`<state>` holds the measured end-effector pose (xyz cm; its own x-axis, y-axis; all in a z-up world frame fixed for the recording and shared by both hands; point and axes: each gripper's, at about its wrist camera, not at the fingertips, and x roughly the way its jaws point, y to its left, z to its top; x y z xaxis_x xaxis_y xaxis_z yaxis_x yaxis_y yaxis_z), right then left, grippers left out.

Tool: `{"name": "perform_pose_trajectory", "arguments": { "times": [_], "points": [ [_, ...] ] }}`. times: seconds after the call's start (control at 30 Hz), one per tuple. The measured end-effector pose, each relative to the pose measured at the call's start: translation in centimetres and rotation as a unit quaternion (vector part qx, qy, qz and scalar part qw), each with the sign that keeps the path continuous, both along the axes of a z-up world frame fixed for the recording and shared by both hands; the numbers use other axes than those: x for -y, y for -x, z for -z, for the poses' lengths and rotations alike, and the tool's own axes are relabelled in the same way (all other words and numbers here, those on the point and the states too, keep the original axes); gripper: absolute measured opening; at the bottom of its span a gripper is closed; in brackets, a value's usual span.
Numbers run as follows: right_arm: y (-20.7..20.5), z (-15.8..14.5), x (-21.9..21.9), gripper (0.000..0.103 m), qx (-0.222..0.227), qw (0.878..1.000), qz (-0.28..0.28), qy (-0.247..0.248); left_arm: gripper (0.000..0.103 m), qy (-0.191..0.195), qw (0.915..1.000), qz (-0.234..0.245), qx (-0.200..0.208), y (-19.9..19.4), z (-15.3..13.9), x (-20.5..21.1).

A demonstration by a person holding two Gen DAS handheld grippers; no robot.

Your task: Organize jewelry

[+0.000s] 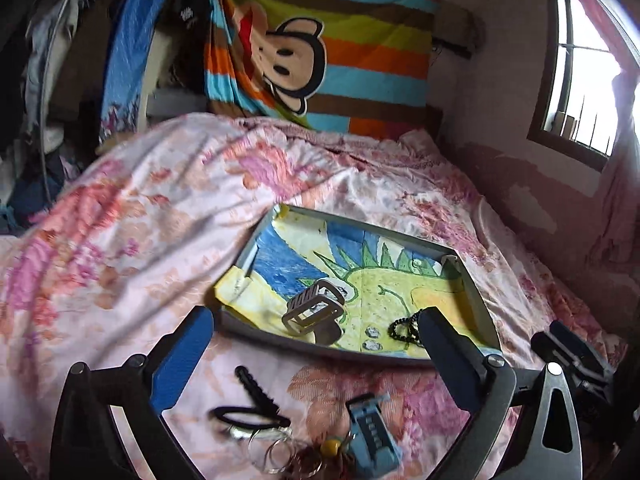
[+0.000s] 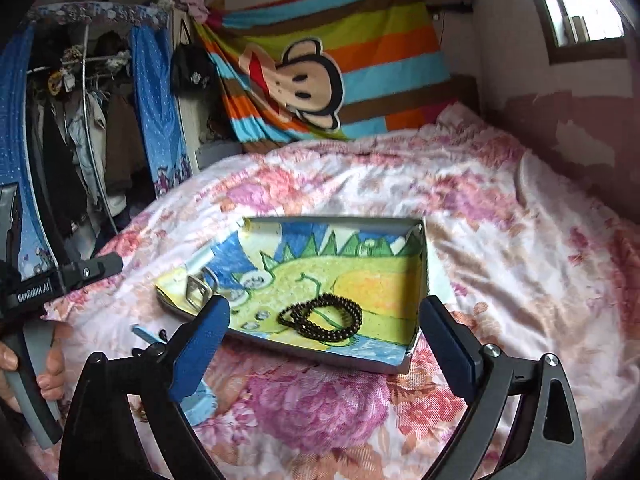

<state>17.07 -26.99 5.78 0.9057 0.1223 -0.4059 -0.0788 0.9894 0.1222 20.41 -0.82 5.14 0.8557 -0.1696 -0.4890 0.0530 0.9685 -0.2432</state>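
A shallow grey tray (image 1: 380, 233) lined with a child's crayon drawing lies on the floral bedspread. Inside it are a silver metal band (image 1: 314, 312) on the left and a dark bead bracelet (image 2: 322, 316) near the front. My left gripper (image 1: 315, 314) hangs open before the tray's near edge, holding nothing. My right gripper (image 2: 325, 303) is open too, its fingers apart above the bead bracelet without touching it. On the bed in front of the tray lie a black hair tie (image 1: 252, 414), a blue strap (image 1: 372, 436) and some clear rings (image 1: 276, 452).
The bedspread (image 2: 500, 248) spreads wide to the right and behind the tray. A striped monkey blanket (image 1: 320, 52) hangs at the headboard. An open wardrobe (image 2: 88, 128) stands at the left, a window (image 1: 580, 80) at the right. A hand (image 2: 52, 368) holds the left gripper's handle.
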Motion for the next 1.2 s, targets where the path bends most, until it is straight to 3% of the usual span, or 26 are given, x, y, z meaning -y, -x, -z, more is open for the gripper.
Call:
{"name": "perform_pose_trajectory", "arguments": {
  "times": [0.27, 0.67, 0.8, 0.93, 1.2],
  "points": [
    [7.7, -1.5, -2.1, 0.1, 0.07, 0.997, 0.01, 0.014, 0.103, -0.011, 0.9991, -0.003, 0.042, 8.3, -0.9, -1.5],
    [16.1, 0.4, -4.8, 0.1, 0.064, 0.998, 0.003, 0.025, 0.103, -0.037, 0.9961, -0.006, 0.08, 17.5, 0.9, -2.9],
    [17.2, 1.8, -5.2, 0.1, 0.049, 0.998, 0.005, 0.036, 0.103, -0.057, 0.9951, -0.008, 0.081, 18.8, 2.0, -3.0],
    [17.2, 3.0, -5.5, 0.1, 0.029, 0.998, 0.003, 0.057, 0.103, -0.063, 0.996, -0.006, 0.064, 19.1, 3.2, -3.1],
    [15.8, 4.6, -5.1, 0.1, -0.016, 0.998, 0.001, 0.053, 0.103, -0.087, 0.996, -0.005, 0.019, 18.2, 4.7, -2.8]
  ]
}}
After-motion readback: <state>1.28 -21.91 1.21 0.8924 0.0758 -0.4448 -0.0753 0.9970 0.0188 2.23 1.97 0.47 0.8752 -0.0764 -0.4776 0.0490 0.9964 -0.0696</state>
